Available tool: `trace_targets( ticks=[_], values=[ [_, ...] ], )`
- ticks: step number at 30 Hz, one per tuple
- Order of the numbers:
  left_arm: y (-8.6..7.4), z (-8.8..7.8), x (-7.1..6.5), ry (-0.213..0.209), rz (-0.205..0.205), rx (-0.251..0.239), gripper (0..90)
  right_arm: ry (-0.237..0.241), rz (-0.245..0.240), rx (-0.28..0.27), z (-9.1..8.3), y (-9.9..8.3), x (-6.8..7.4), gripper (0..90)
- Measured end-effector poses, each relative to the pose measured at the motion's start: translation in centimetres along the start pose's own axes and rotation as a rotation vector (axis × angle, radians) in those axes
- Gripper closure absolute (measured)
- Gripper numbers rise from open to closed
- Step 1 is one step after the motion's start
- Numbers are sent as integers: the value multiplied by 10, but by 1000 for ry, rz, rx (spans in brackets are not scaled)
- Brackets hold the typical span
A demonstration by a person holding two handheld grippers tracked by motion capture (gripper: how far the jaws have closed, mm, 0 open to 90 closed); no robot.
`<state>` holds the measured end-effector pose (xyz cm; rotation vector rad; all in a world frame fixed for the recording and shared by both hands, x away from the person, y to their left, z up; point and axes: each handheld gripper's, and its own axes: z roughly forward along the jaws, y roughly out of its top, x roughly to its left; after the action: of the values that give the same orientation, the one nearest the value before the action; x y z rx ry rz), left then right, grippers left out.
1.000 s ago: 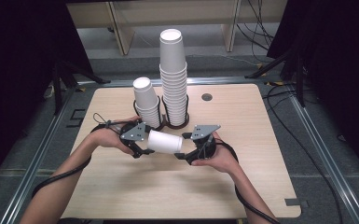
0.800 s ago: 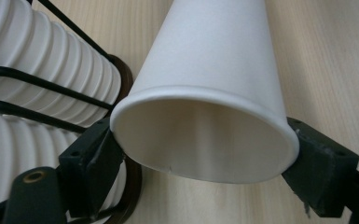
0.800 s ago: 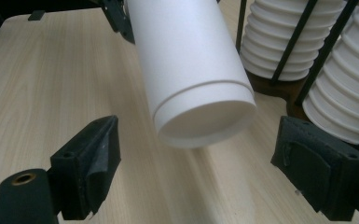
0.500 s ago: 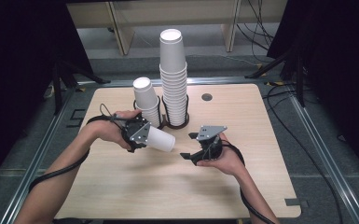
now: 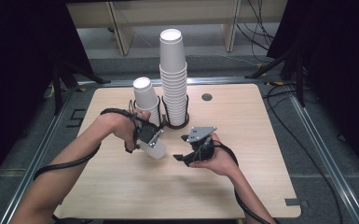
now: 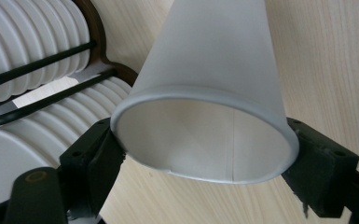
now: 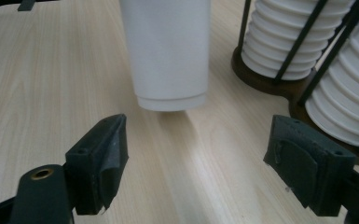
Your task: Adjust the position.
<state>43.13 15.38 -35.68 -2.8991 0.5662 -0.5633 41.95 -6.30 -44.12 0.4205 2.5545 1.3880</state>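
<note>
On the pale wooden worktop (image 5: 242, 177), the left gripper (image 5: 150, 140) grasps a single white cup (image 6: 214, 93) by its rim, beside the short stack (image 5: 145, 100). The right gripper (image 5: 186, 156), its fingers just narrowed, holds nothing. Keep the cup upright and centre it before nesting.

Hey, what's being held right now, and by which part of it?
The left gripper clamps a single white paper cup at its open rim, jaws on opposite sides. The right gripper holds nothing; its jaws, just closing, have nothing between them.
</note>
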Motion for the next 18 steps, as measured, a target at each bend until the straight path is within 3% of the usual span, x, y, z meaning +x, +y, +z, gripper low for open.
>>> trace_targets(
  ticks=[1, 3, 4, 7, 10, 11, 12, 13, 14, 18],
  values=[
    [2, -1, 0, -6, 4, 13, 186, -5, 19, 5, 1, 1, 2, 217],
    [6, -2, 1, -14, 8, 29, 186, -6, -14, -4, 3, 4, 2, 219],
    [8, -3, 2, -23, 14, 45, 187, 5, 25, 0, 4, 5, 5, 220],
    [15, -4, 4, -36, 28, 68, 189, 9, 1, -5, 11, 8, 6, 223],
    [18, -4, 3, -34, 27, 65, 190, 7, 3, -10, 18, 9, 8, 229],
    [19, -4, 3, -46, 32, 73, 190, 4, 29, -7, 19, 9, 10, 234],
    [20, -3, 3, -33, 34, 69, 190, 11, 6, -13, 21, 10, 9, 237],
    [21, -4, 4, -38, 39, 76, 190, 8, 40, -12, 22, 10, 11, 240],
    [21, -3, 4, -38, 40, 78, 190, 7, -1, -24, 24, 11, 9, 241],
    [24, -3, 5, -40, 50, 72, 190, 21, 15, -28, 31, 13, 11, 250]
  ],
)
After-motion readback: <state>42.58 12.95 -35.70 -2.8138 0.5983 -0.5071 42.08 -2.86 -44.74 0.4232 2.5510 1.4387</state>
